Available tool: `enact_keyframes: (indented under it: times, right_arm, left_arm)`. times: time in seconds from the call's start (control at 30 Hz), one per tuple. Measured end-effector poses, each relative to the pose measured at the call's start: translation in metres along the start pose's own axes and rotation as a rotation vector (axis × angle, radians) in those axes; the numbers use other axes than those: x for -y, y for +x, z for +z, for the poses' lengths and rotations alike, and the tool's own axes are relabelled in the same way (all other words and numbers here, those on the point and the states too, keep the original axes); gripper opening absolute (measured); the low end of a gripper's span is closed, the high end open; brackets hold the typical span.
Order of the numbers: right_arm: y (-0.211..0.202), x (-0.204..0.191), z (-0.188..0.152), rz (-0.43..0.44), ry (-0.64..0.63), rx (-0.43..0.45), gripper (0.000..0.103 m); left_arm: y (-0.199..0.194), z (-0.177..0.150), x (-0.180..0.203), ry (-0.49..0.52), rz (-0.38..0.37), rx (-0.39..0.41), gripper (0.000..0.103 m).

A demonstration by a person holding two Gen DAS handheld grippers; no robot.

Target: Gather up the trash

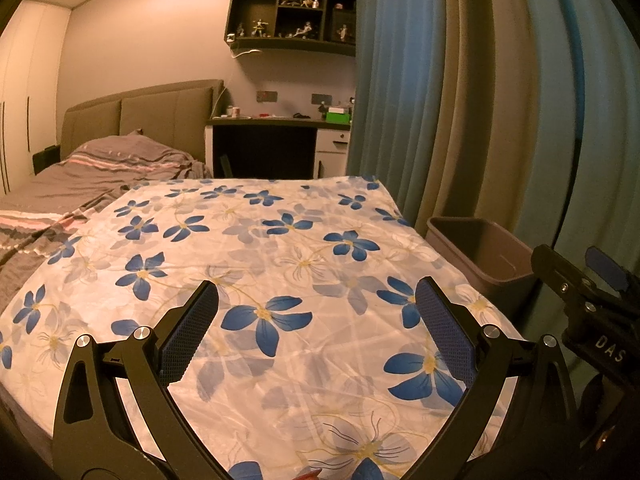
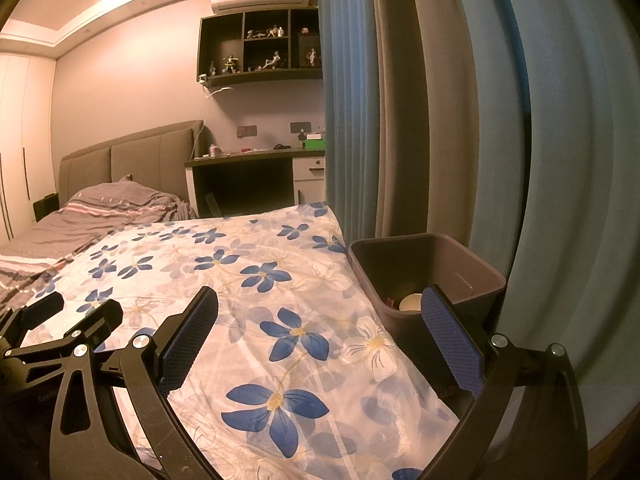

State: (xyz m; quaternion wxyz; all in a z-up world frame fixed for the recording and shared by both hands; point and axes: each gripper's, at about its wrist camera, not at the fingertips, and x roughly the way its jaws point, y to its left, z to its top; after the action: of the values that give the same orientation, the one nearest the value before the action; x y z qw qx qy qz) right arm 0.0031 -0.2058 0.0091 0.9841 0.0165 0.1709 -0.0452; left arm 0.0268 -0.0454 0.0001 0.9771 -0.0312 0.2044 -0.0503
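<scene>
Bedroom light was dim and amber, and the trash bin [image 2: 428, 280] stood on the floor against the flowered bed cover's [image 2: 256, 320] right edge, a pale cup [image 2: 411, 302] and a red scrap already inside. Both the left gripper [image 1: 316, 320] and right gripper [image 2: 320, 328] were spread wide, holding nothing. No trash showed on the cover, so the best move seemed a slow sweep for leftovers, keeping clear of the curtain [image 2: 400, 120] hanging close behind the bin.

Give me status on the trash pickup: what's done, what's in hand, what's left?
Done: the bin beside the bed holds a white cup and a small red scrap. In hand: nothing; the left tool and right tool are both open and empty over the floral sheet. Left: no loose trash shows on the sheet, except a reddish sliver at the left view's bottom edge, too cropped to identify.
</scene>
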Motion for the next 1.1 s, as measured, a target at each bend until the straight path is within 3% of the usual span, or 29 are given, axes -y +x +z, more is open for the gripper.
enact_keyframes:
  times: [0.37,0.57,0.63,1.1]
  right_arm:
    - [-0.001,-0.001,0.002,0.001,0.000,-0.002,0.097]
    - [-0.001,-0.001,0.002,0.001,-0.001,0.000,0.097]
    - [-0.002,-0.002,0.003,0.001,-0.001,0.001,0.097]
    - [-0.001,0.000,0.002,0.002,0.000,0.000,0.097]
  left_arm:
    - [-0.001,-0.001,0.003,-0.001,0.005,-0.004,0.097]
    - [-0.003,-0.006,0.010,0.026,0.004,-0.002,0.079]
    - [-0.002,-0.005,0.009,0.032,0.002,-0.001,0.077]
    - [-0.002,-0.005,0.006,0.030,0.011,0.001,0.078]
